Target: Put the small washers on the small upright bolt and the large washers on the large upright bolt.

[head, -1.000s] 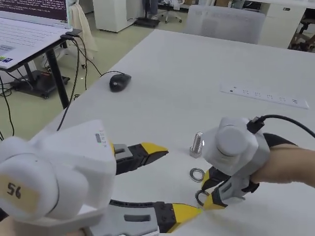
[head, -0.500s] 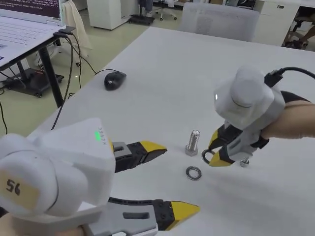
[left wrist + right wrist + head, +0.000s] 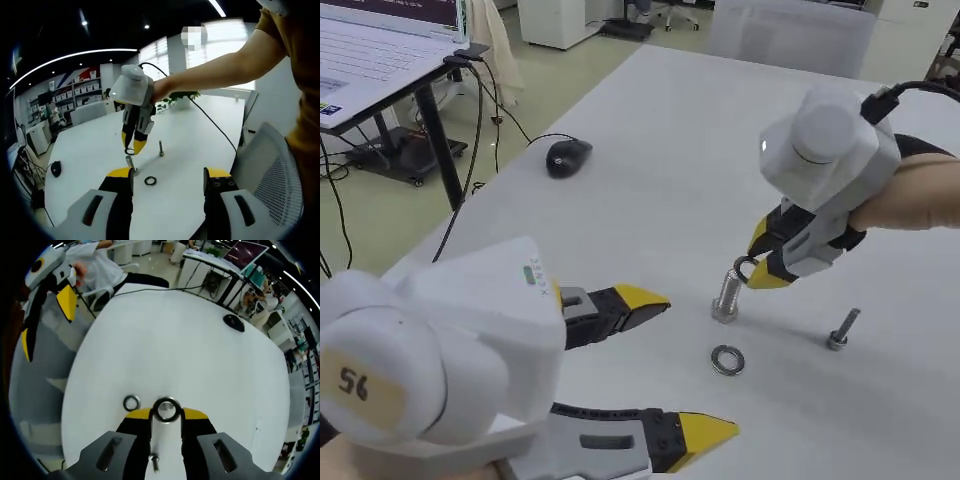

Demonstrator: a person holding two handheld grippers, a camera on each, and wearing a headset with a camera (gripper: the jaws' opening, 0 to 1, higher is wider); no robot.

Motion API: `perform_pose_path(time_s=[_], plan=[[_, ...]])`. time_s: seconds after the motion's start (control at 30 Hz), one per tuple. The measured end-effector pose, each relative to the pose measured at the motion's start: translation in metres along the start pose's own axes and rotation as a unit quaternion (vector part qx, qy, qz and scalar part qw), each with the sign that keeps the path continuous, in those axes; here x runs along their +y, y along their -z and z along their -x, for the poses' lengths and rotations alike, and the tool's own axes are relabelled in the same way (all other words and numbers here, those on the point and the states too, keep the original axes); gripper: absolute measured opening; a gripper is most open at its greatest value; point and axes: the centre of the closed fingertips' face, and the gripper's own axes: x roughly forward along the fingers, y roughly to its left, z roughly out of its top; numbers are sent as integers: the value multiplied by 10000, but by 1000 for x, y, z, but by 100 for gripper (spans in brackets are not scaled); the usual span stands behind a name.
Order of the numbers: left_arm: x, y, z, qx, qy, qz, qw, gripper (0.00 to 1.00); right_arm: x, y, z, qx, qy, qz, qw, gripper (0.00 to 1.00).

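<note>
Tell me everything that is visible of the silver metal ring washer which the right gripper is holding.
The silver metal ring washer is a flat, shiny ring with a round hole, seemingly steel. The yellow-tipped right gripper is shut on its rim and holds it in the air, just above the top of the large upright silver bolt, off the white table. Whether it touches the bolt cannot be told.

black mouse [image 3: 568,157], laptop [image 3: 380,50], white table [image 3: 720,130]
</note>
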Motion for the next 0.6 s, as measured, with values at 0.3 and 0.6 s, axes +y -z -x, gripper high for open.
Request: perform_pose_path(time_s=[0.3, 0.6], plan=[[7, -1, 0, -33, -66, 34, 10000, 55, -4, 5, -18, 114, -147, 37, 9998, 21], [7, 1, 0, -25, -78, 71, 9999, 55, -5, 13, -35, 274, -234, 113, 9993, 22]])
